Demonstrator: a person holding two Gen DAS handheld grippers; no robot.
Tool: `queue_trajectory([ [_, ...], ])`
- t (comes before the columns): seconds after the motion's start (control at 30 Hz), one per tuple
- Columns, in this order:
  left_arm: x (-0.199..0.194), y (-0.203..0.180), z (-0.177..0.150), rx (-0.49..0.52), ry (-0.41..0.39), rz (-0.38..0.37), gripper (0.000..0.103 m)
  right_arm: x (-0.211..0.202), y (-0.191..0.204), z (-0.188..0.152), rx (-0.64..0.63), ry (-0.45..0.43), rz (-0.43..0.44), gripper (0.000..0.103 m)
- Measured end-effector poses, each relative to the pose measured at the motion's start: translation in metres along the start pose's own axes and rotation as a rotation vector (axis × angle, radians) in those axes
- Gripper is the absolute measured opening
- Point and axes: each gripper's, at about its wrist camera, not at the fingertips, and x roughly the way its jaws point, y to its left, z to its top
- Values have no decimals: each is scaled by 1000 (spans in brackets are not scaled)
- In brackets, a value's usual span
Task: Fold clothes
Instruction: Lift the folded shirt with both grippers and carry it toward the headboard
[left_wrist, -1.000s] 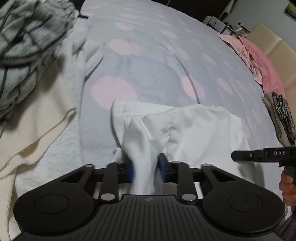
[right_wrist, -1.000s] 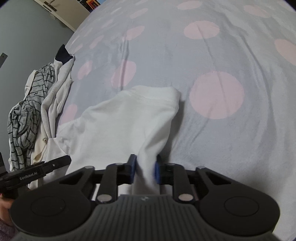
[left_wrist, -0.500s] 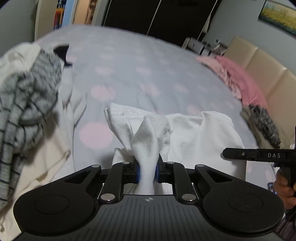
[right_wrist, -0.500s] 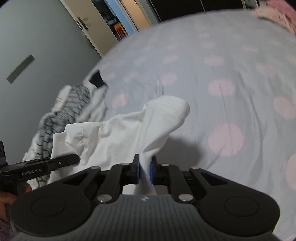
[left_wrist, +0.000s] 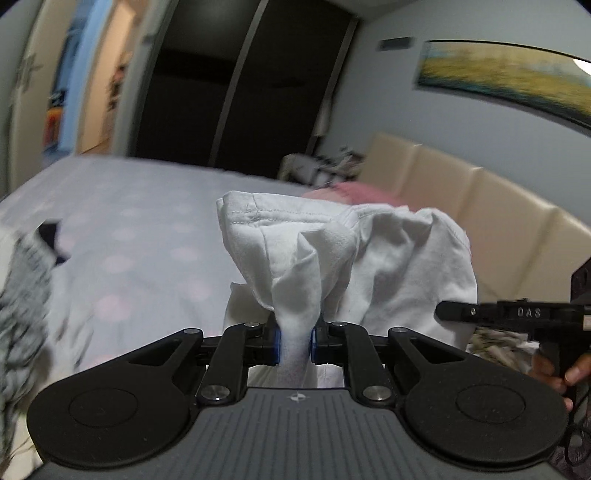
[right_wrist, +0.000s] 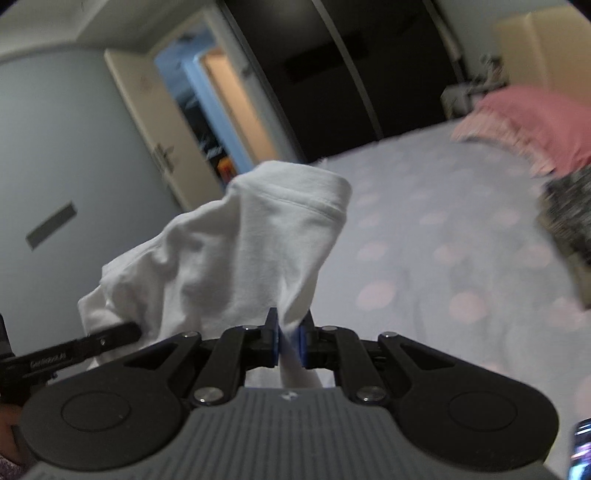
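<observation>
With both jaws pinching the white shirt (left_wrist: 388, 258) above the bed (right_wrist: 424, 258), left gripper (left_wrist: 294, 345) and right gripper (right_wrist: 288, 347) apart, we judge it the spreading step; next, lay it flat.

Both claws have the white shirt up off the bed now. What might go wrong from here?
1. Each claw, left and right, pinches only a narrow bunch of the white shirt, so the cloth might slip out.
2. The shirt hangs crumpled between them and may land creased.
3. The striped clothes pile lies close by on the bed; the hem could snag it.
</observation>
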Motion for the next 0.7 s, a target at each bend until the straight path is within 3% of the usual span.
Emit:
queue_trajectory([
  [0.23, 12, -83, 30, 82, -24, -194, 11, -102, -47, 38, -15, -162, -108, 11],
  [0.47, 4, -85, 48, 176, -39, -405, 11, -220, -86, 77, -57, -297, -263, 11],
  [0.7, 29, -188, 52, 265, -4, -615, 11, -336, -118, 107, -76, -407, -476, 11],
])
